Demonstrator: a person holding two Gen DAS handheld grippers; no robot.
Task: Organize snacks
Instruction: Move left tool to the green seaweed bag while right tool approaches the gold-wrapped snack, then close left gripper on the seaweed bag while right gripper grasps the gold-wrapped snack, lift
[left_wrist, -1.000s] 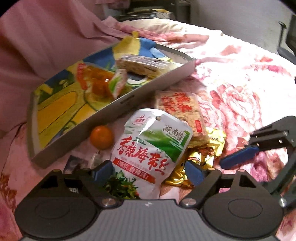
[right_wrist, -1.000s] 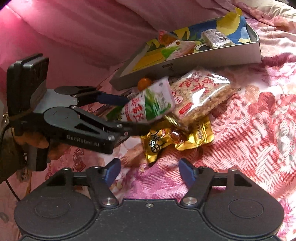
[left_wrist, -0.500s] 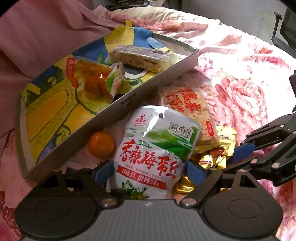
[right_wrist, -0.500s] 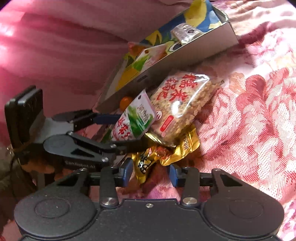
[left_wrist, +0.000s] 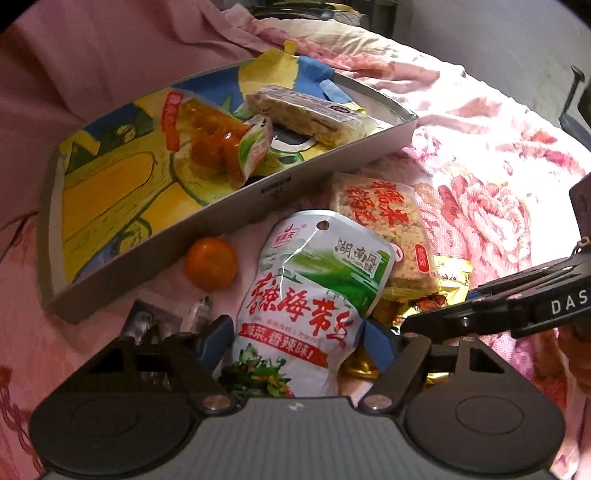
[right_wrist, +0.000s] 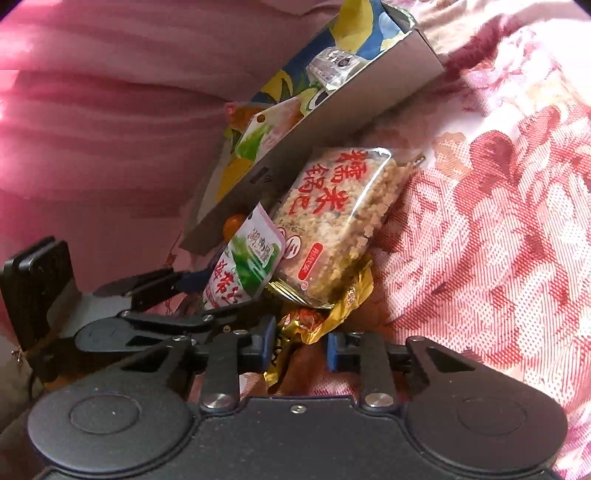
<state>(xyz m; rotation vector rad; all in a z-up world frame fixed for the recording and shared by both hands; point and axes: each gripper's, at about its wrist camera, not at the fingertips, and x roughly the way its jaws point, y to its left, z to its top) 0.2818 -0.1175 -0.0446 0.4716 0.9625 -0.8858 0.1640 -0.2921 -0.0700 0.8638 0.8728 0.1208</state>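
A white and green foil pouch of seaweed snack with red lettering (left_wrist: 310, 295) is gripped at its lower part between the two blue-padded fingers of the left gripper (left_wrist: 295, 341), its top edge reaching toward the far side. In the right wrist view the same pouch (right_wrist: 245, 271) is seen held up off the bedding by the left gripper (right_wrist: 199, 291), which enters from the left.

The right gripper (right_wrist: 301, 349) is closed around a crinkled gold foil snack packet (right_wrist: 321, 314), its blue pads pressed against the packet's near end. In the left wrist view this gold packet (left_wrist: 448, 275) lies to the right of the pouch, and the right gripper (left_wrist: 472, 306) reaches in from the right edge.

A clear bag of puffed rice cakes with red characters (right_wrist: 332, 225) rests partly on the gold packet, its far end close to a shallow grey cardboard box lined with a yellow and blue cartoon print (left_wrist: 221, 214). Inside the box lie an orange jelly snack pack (left_wrist: 210, 142) and a wrapped pale cereal bar (left_wrist: 306, 114). A small orange mandarin (left_wrist: 210, 262) sits on the pink floral bedspread (left_wrist: 491, 184), just beside the box's near wall and left of the pouch.
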